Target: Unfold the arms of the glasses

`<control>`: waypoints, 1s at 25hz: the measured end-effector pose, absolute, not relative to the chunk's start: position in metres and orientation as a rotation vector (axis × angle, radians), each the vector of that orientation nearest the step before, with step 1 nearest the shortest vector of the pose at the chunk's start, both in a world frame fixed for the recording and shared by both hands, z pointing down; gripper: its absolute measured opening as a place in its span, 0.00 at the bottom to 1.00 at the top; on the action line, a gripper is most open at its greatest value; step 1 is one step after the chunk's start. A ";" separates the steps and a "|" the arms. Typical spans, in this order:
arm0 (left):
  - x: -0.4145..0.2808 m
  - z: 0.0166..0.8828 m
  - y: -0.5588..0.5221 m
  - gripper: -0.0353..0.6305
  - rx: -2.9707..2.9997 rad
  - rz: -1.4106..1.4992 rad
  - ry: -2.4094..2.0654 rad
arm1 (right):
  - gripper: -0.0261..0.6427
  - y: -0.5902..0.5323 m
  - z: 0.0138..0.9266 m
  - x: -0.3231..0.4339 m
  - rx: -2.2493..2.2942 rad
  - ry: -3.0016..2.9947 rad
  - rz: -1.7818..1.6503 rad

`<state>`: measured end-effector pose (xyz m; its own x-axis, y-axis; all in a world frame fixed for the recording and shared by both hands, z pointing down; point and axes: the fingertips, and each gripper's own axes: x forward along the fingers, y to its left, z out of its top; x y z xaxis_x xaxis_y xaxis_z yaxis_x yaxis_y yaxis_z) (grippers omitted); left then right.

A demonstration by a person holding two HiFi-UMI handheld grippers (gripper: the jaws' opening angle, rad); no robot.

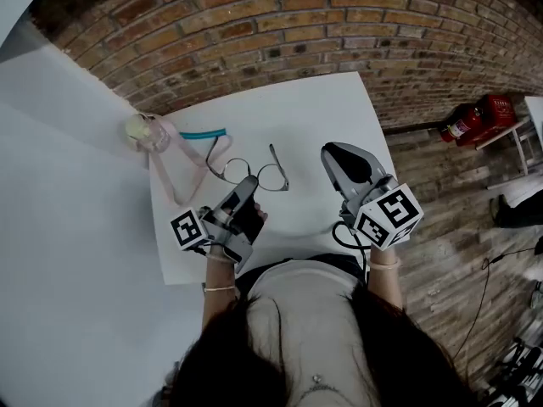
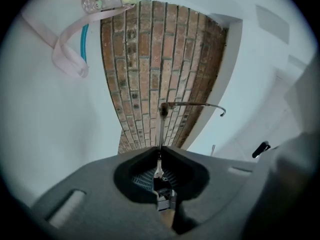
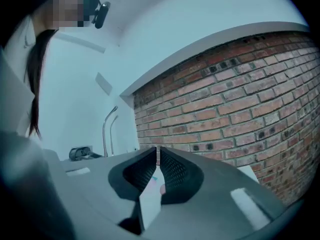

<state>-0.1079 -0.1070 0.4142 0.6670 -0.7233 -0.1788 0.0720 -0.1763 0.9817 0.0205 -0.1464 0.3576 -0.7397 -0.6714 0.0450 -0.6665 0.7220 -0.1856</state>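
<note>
Thin wire-rimmed glasses [image 1: 273, 177] lie on the white table [image 1: 322, 108], with one arm [image 1: 279, 166] swung out towards the far edge and the other curving off to the left. My left gripper [image 1: 249, 182] is shut on the frame near the bridge. In the left gripper view the wire rim [image 2: 159, 131] rises from the closed jaws of my left gripper [image 2: 160, 151], and an arm [image 2: 195, 104] with a hooked end sticks out to the right. My right gripper [image 1: 333, 153] hovers to the right of the glasses, apart from them. Its jaws [image 3: 157, 151] stand shut with nothing between them.
A small clear bottle [image 1: 146, 132] with a pink strap [image 1: 165, 172] and a teal tube [image 1: 204, 134] lies at the table's far left corner. Behind the table runs a brick wall [image 1: 339, 24]. A red fire extinguisher [image 1: 471, 119] rests on the wooden floor at right.
</note>
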 end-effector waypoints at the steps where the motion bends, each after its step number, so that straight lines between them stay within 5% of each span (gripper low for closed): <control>1: -0.108 0.415 -0.107 0.09 1.603 -0.773 -0.546 | 0.08 -0.147 0.362 0.021 -1.140 2.905 -0.283; 25: -0.108 0.415 -0.088 0.09 1.596 -0.780 -0.549 | 0.05 -0.145 0.391 0.011 -1.229 3.057 -0.196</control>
